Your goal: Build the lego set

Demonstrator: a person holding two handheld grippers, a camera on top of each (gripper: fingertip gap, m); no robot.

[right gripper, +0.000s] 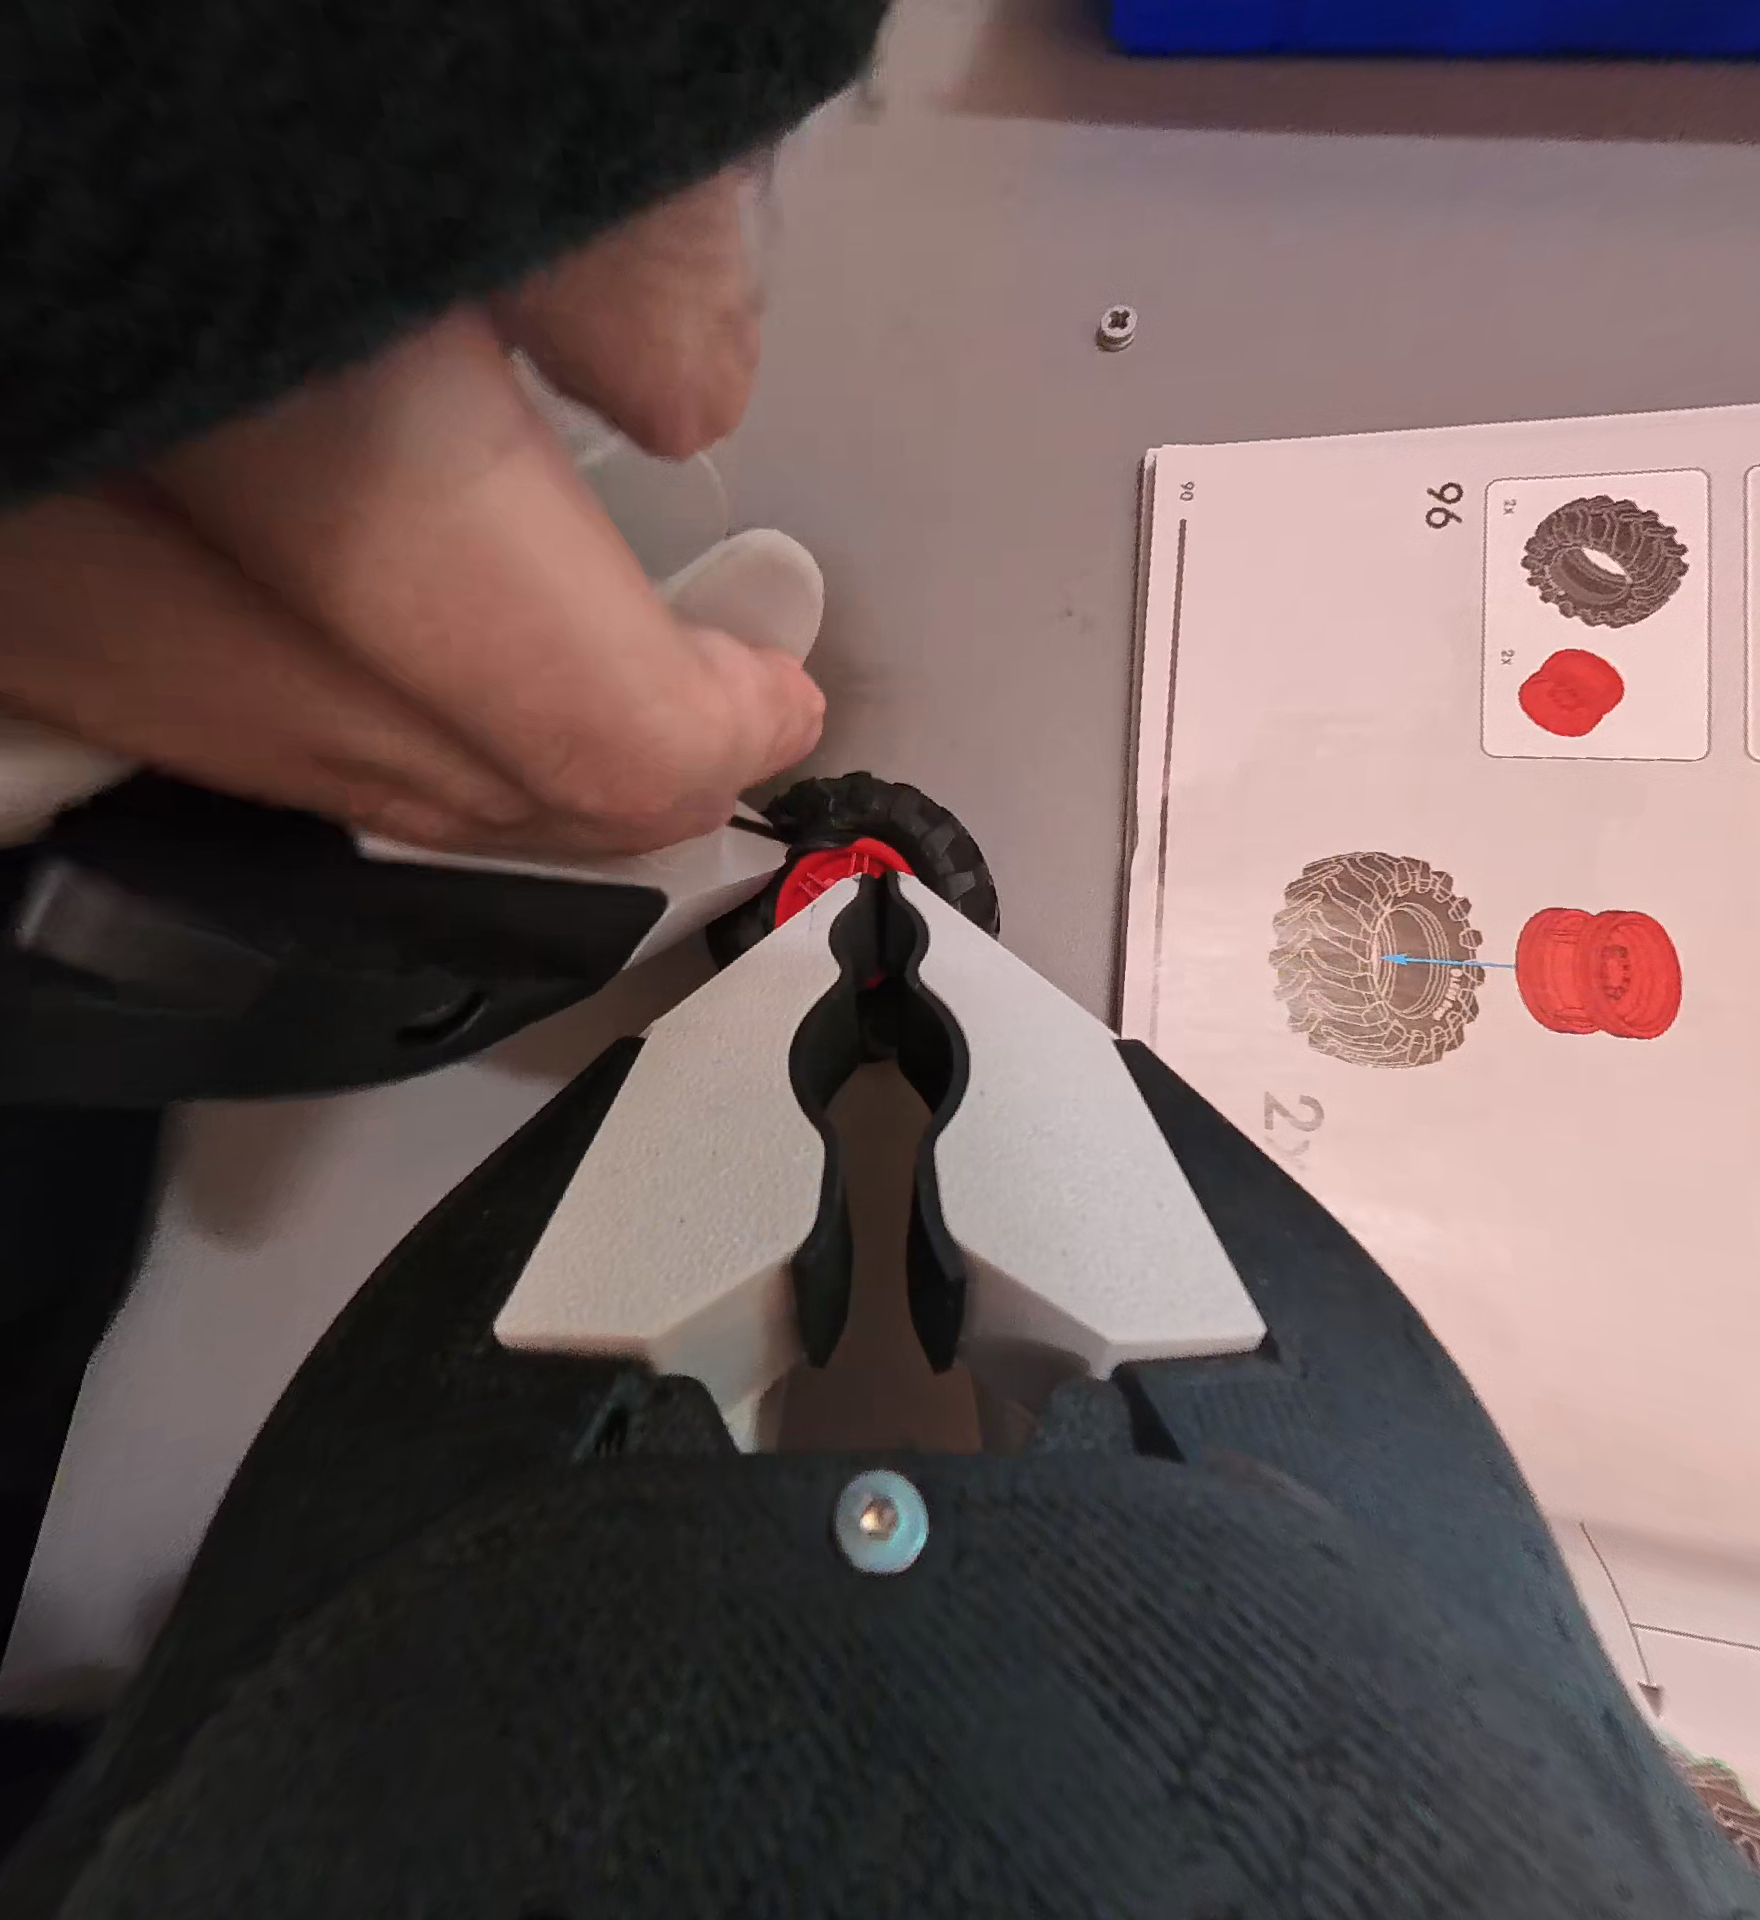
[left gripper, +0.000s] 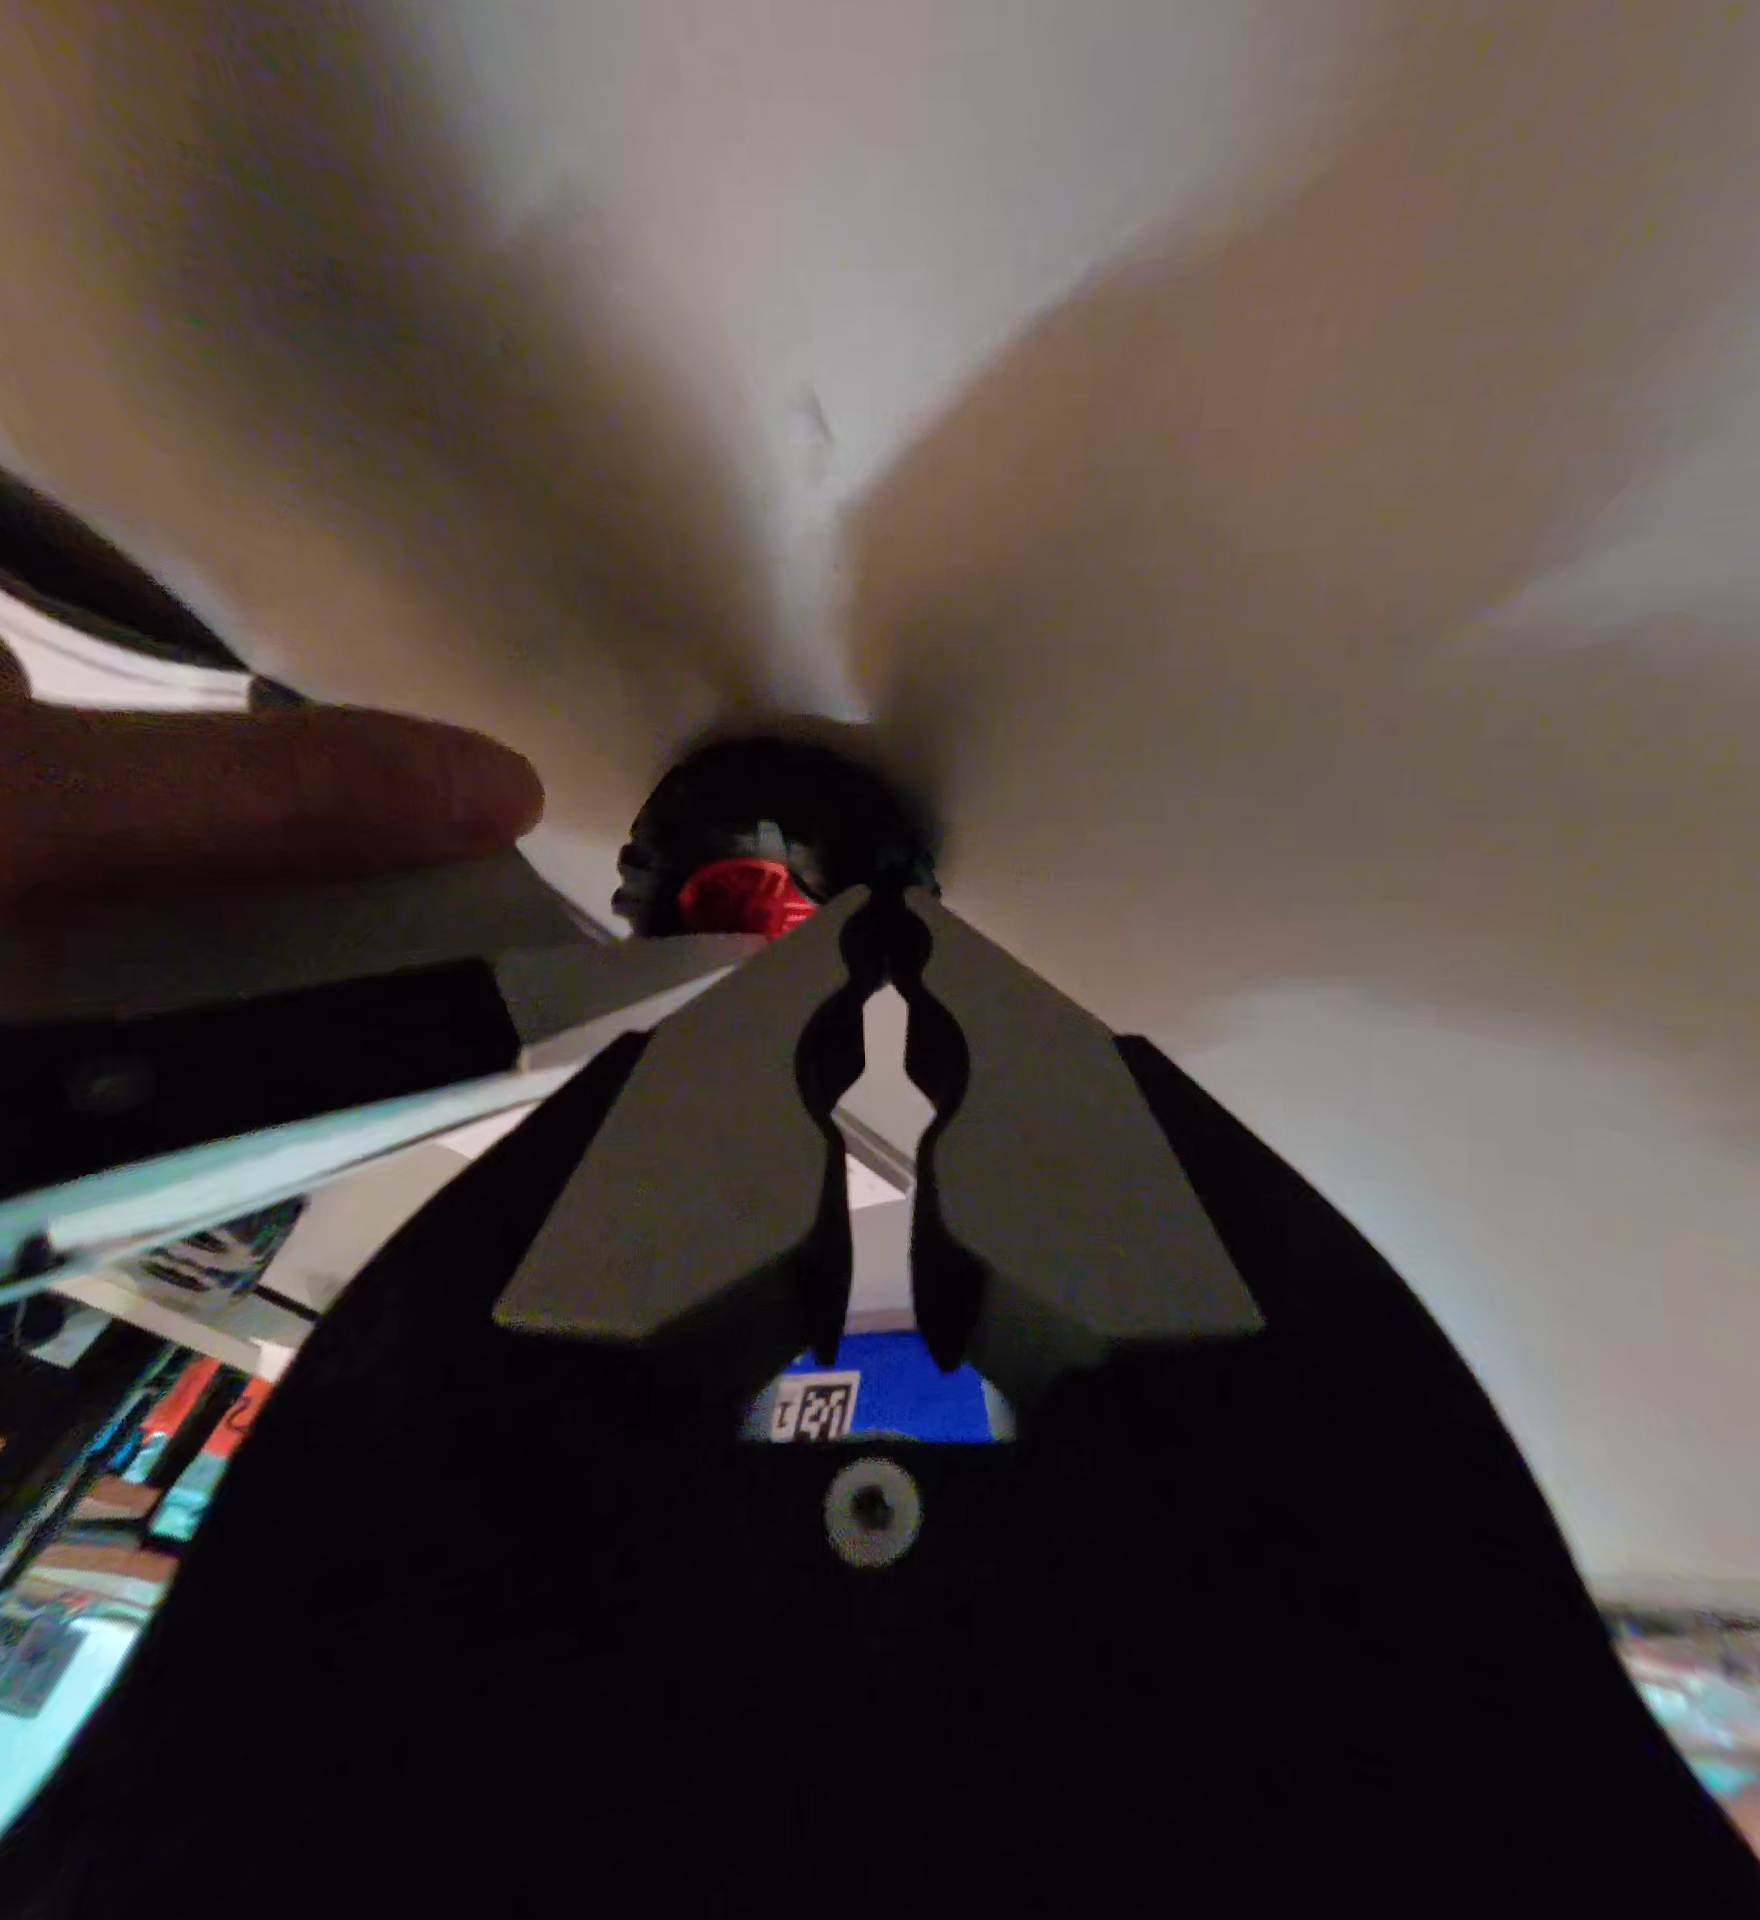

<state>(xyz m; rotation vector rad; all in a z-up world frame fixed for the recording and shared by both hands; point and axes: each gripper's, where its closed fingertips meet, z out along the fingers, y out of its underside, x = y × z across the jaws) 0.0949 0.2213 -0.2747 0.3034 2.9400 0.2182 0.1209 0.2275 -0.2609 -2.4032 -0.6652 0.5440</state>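
Apparently mid-assembly, a black rubber tyre (right gripper: 917,831) with a red plastic wheel hub (right gripper: 834,873) seated in its bore is pinched between two hand-held tools just above a grey surface (right gripper: 1271,260). The right claw (right gripper: 876,891) has its tips drawn together on the hub's rim, while the left claw (left gripper: 884,902) meets the wheel from the other side, its tips closed against the tyre's tread (left gripper: 751,790) as far as the dim left wrist view allows. A bare hand (right gripper: 502,644) steadies the left tool. The tyre looks light, knobbly and slightly yielding, so it should give under a squeeze and resist slipping; the hub reads as hard, smooth and glossy, likelier to skid out of a shallow pinch. Gripping the hub by its rim and the tyre across its tread seems soundest. An open instruction booklet (right gripper: 1478,1195) lies just beside the wheel, its matte page picturing the same pair of parts.
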